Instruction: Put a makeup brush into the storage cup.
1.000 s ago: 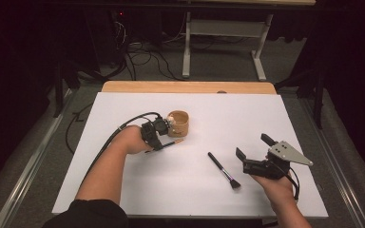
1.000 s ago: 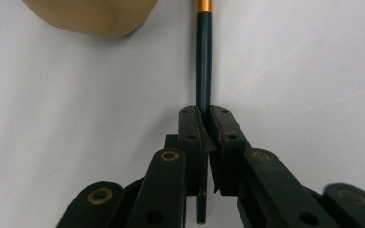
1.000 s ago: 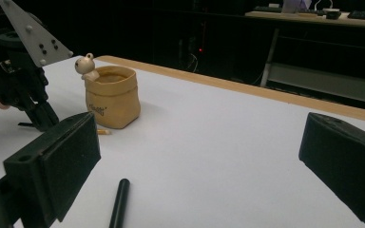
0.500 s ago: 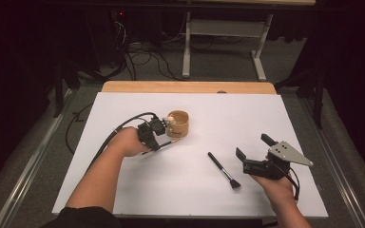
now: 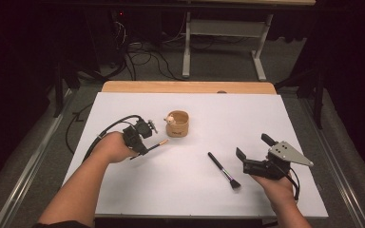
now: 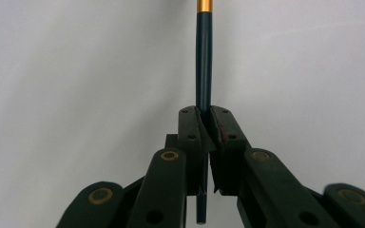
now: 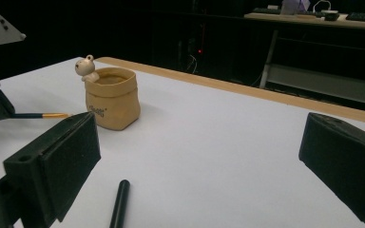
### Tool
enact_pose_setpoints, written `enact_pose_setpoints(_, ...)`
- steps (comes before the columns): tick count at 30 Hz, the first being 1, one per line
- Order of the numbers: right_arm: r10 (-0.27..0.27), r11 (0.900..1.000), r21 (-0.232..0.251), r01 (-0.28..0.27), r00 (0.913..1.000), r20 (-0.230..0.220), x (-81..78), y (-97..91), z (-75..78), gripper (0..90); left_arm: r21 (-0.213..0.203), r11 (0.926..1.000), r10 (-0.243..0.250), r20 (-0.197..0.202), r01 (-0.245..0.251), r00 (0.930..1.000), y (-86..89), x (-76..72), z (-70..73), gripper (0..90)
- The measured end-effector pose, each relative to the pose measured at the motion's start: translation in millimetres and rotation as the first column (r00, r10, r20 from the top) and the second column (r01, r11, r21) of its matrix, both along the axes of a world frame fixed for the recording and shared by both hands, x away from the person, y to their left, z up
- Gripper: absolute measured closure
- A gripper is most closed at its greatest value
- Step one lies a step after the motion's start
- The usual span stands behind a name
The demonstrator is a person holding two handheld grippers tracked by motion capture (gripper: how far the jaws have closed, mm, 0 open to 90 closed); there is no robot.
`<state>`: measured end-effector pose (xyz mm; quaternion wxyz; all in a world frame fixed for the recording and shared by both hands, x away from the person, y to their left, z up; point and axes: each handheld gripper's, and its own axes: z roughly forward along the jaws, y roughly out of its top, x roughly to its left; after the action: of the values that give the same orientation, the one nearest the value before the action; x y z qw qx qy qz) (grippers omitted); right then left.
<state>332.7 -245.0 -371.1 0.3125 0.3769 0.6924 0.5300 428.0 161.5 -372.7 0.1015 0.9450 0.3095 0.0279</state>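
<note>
My left gripper [image 5: 142, 145] [image 6: 204, 114] is shut on a thin dark-blue brush handle [image 6: 203, 61] with a gold ferrule. It holds the handle [image 5: 158, 144] roughly level just above the white table, its gold end pointing toward the tan bag-shaped cup [image 5: 178, 124] [image 7: 113, 102], a short gap away. A small bear figure sits on the cup's rim. My right gripper [image 5: 253, 146] [image 7: 199, 137] stands open at the front right, with nothing between its pads. A black makeup brush [image 5: 223, 170] [image 7: 119, 202] lies flat on the table just left of it.
A white sheet [image 5: 266, 118] covers the table, with a wooden strip [image 5: 185, 87] along the far edge. Beyond it are a dark floor, cables and a metal table frame [image 5: 223, 47]. The left gripper's cable [image 5: 111, 128] loops over the sheet.
My left hand has drawn back to the left, away from the cup, with the thin brush in its jaws. The right hand and the black brush have stayed put.
</note>
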Motion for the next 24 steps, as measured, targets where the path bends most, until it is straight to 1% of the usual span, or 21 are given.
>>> enact_pose_setpoints(2,0.002,1.0000,0.000,-0.002,1.0000,0.002,0.1,0.4,0.1,1.4,0.009,0.9990,0.043,-0.006,-0.043,0.9991,8.3,-4.6,0.6,83.8)
enact_pose_setpoints(4,0.001,1.0000,-0.003,-0.001,1.0000,0.003,0.1,0.7,0.2,1.4,0.000,0.9969,0.079,-0.005,-0.079,0.9969,13.4,-7.0,1.4,83.8)
enact_pose_setpoints(5,0.002,1.0000,-0.005,-0.002,1.0000,0.003,0.2,0.9,0.3,1.4,-0.003,0.9948,0.102,-0.008,-0.102,0.9947,17.8,-8.7,2.4,83.8)
enact_pose_setpoints(7,0.001,1.0000,-0.005,-0.001,1.0000,0.004,0.2,1.2,0.4,1.4,-0.005,0.9928,0.120,-0.008,-0.120,0.9928,22.1,-10.3,3.1,83.8)
enact_pose_setpoints(9,0.002,1.0000,-0.005,-0.002,1.0000,0.002,0.2,1.4,0.4,1.4,-0.004,0.9883,0.152,-0.011,-0.152,0.9883,28.3,-12.3,5.0,83.8)
enact_pose_setpoints(11,-0.001,1.0000,-0.005,0.001,1.0000,0.004,0.3,1.4,0.4,1.4,-0.016,0.9830,0.183,-0.011,-0.183,0.9831,33.3,-14.1,6.1,83.8)
enact_pose_setpoints(12,0.000,1.0000,-0.006,0.000,1.0000,0.004,0.3,1.2,0.6,1.4,-0.015,0.9814,0.191,-0.014,-0.191,0.9815,35.6,-14.6,6.5,83.7)
enact_pose_setpoints(13,-0.001,1.0000,-0.004,0.001,1.0000,0.005,0.3,1.1,0.7,1.4,-0.015,0.9814,0.191,-0.014,-0.191,0.9815,35.6,-14.6,6.5,83.8)
enact_pose_setpoints(14,-0.001,1.0000,-0.002,0.001,1.0000,0.005,0.2,1.2,0.8,1.4,-0.027,0.9768,0.212,-0.014,-0.212,0.9772,38.7,-16.3,6.4,83.8)
enact_pose_setpoints(16,-0.001,1.0000,-0.003,0.001,1.0000,0.006,0.2,1.4,0.9,1.4,-0.041,0.9752,0.217,-0.014,-0.217,0.9761,40.8,-17.5,6.6,83.8)
enact_pose_setpoints(21,-0.001,1.0000,-0.005,0.001,1.0000,0.001,0.9,1.9,0.3,1.4,-0.088,0.9670,0.239,-0.010,-0.239,0.9709,43.7,-19.3,5.1,83.8)
enact_pose_setpoints(22,-0.001,1.0000,-0.006,0.001,1.0000,0.001,0.9,2.1,0.3,1.4,-0.092,0.9668,0.239,-0.001,-0.238,0.9709,44.3,-19.4,4.6,83.7)
enact_pose_setpoints(24,-0.002,1.0000,-0.007,0.002,1.0000,0.002,0.8,2.3,0.3,1.4,-0.111,0.9604,0.257,-0.005,-0.256,0.9665,45.7,-20.2,2.5,83.8)
